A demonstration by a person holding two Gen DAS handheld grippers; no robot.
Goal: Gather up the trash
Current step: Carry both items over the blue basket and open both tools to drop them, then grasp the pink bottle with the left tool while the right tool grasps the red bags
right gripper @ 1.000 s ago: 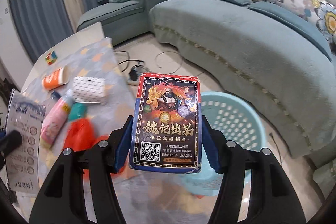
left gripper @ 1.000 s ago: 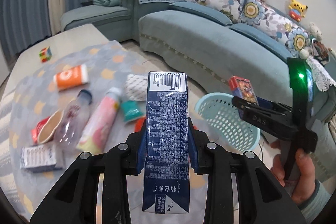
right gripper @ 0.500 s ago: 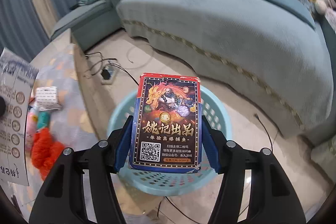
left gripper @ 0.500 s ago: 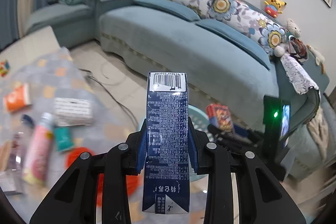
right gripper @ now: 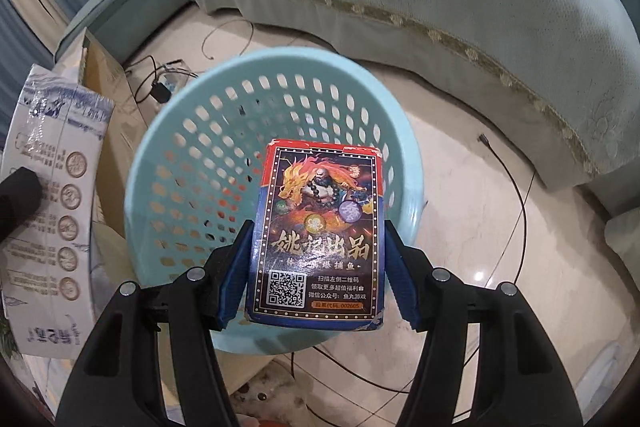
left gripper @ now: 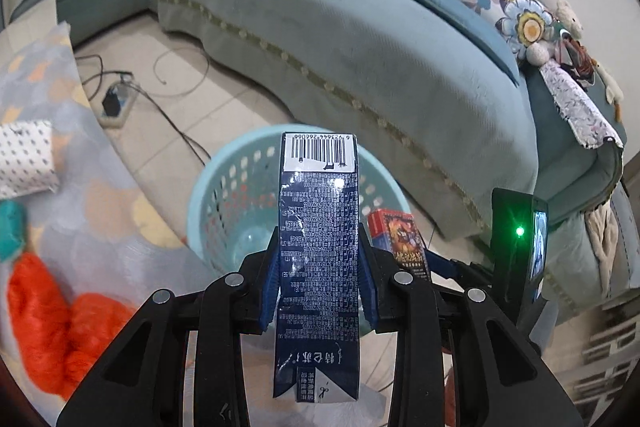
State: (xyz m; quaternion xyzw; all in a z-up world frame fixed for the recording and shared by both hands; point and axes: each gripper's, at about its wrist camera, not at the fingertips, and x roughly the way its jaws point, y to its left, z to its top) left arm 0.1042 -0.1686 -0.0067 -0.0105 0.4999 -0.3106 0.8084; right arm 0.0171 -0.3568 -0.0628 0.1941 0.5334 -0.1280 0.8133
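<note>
While the left gripper (left gripper: 320, 279) clamps the milk carton (left gripper: 318, 267) and the right gripper (right gripper: 316, 275) the card box (right gripper: 320, 235), we centre both above the perforated basket (right gripper: 168, 131), mid-frame, before releasing.

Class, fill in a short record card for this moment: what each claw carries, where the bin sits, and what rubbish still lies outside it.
left claw: shut on dark blue carton, barcode end away from the camera
right claw: shut on card box with dragon picture
bin: light blue perforated basket on the floor beside the sofa; both items are over it
contents of bin: hard to tell
left outside: orange bag, dotted white pack on the patterned cloth
</note>
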